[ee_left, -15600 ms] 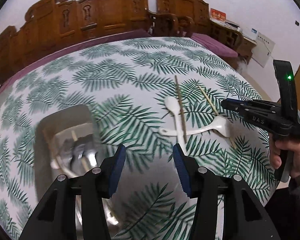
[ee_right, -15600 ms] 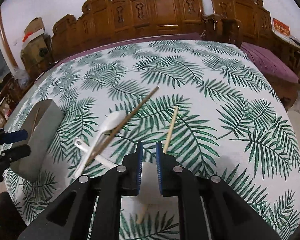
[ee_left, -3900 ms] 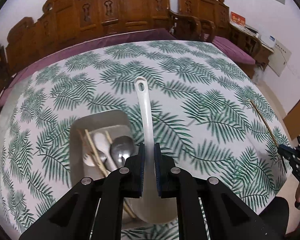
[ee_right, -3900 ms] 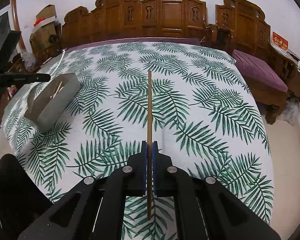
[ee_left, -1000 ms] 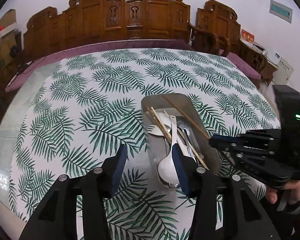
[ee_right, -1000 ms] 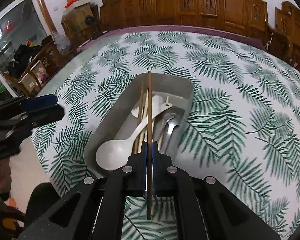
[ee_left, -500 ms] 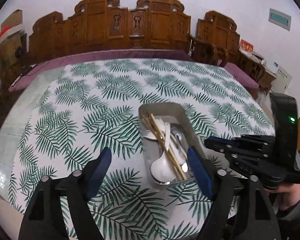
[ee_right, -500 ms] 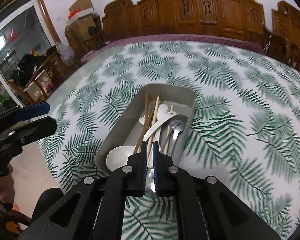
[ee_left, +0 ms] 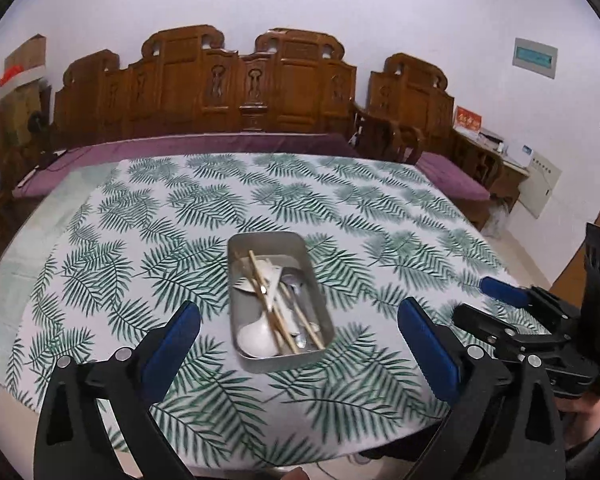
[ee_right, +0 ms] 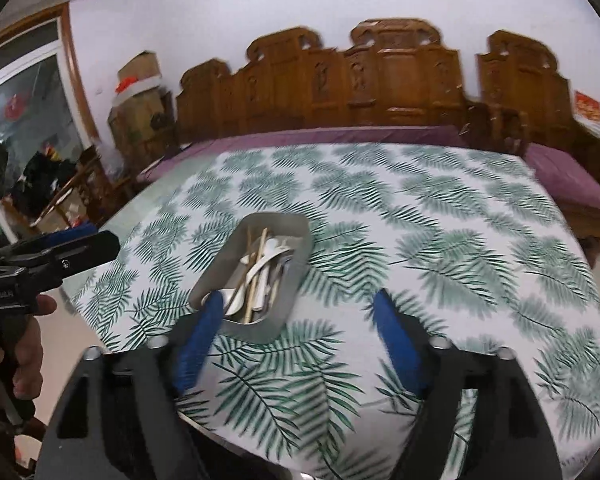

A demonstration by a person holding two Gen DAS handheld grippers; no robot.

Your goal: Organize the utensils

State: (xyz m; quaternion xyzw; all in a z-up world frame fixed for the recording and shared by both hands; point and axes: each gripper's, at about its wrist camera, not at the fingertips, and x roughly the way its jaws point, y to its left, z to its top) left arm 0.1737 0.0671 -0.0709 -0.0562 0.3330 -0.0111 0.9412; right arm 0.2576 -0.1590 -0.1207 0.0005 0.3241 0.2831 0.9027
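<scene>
My left gripper (ee_left: 298,326) hung over the near edge of the table (ee_left: 380,208), its jaws spreading wide with nothing between the blue pads (ee_left: 172,344) — only leaf-print cloth and, further out, the metal tray (ee_left: 320,292). The tray sat ahead of my left fingers, about midway between them, lying lengthwise away from me.

Inside the tray lay the utensils, all heaped together: a white spoon (ee_left: 256,334) with its bowl at the near end, wooden chopsticks (ee_left: 266,292) slanting across it, and a metal spoon (ee_left: 292,280) beside them toward the right wall. Nothing lay loose on the cloth around the tray that I could see.

My right gripper (ee_right: 298,326) was also opening, its pads (ee_right: 396,344) well apart and empty. From that side the tray (ee_right: 300,264) stood ahead and a little left of centre; my left-hand pad crossed in front of its near corner in the view, but I could not tell any contact there, and the picture was blurred. The chopsticks (ee_right: 258,264) and white spoon (ee_right: 260,268) showed inside it.

Each gripper saw the other — the right one (ee_left: 512,320) off to the right of my left fingers near the table's edge, the left one (ee_right: 56,256) far to the left of my right fingers, with my hand (ee_right: 24,352) wrapped round its handle. Carved wooden benches (ee_left: 244,88) lined the wall beyond the table.
</scene>
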